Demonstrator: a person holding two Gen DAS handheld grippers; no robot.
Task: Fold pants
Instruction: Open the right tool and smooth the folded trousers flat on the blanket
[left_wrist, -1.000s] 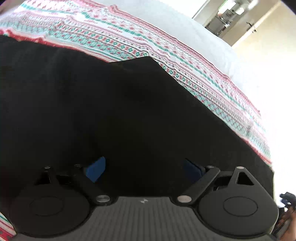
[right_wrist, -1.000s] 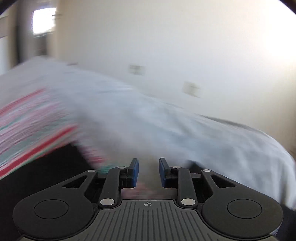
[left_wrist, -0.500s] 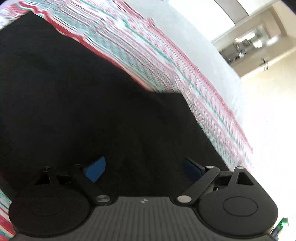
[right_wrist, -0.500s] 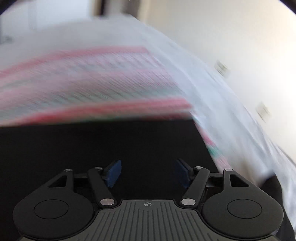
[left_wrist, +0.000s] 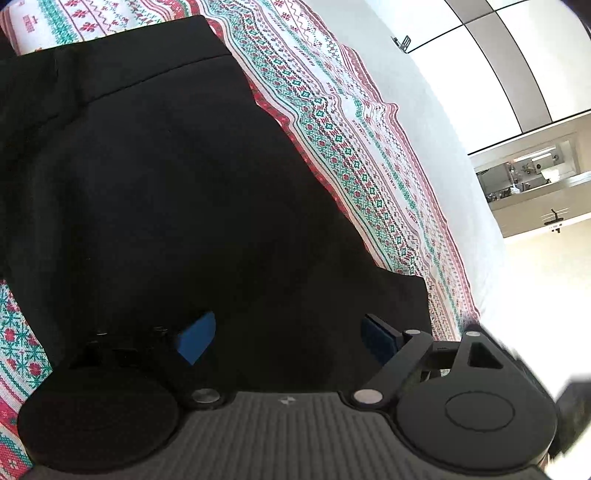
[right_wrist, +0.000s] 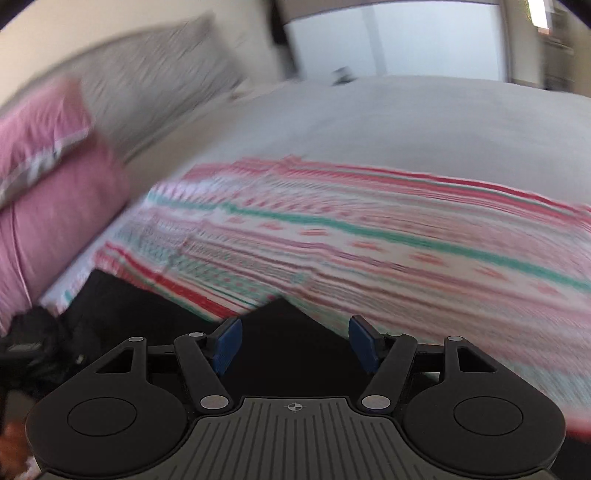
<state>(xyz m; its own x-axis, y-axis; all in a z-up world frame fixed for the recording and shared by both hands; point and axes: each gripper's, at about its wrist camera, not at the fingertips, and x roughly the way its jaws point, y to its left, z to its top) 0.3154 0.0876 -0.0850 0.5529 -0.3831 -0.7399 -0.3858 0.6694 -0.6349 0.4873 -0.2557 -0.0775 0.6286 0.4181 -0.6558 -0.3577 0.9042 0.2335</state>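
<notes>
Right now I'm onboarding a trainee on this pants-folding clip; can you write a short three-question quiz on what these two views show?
1. True or false: the black pants lie on a patterned red, green and white cloth.
2. The left gripper is: A) clamped on the pants, B) open above them, C) out of view.
3. What pink things show at the left of the right wrist view?

Key: 1 true. 2 B. 3 Pink pillows.

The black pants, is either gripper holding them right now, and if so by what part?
Nothing is held. The left gripper and right gripper both hang open over the black pants, with no fabric pinched between the blue pads.
</notes>
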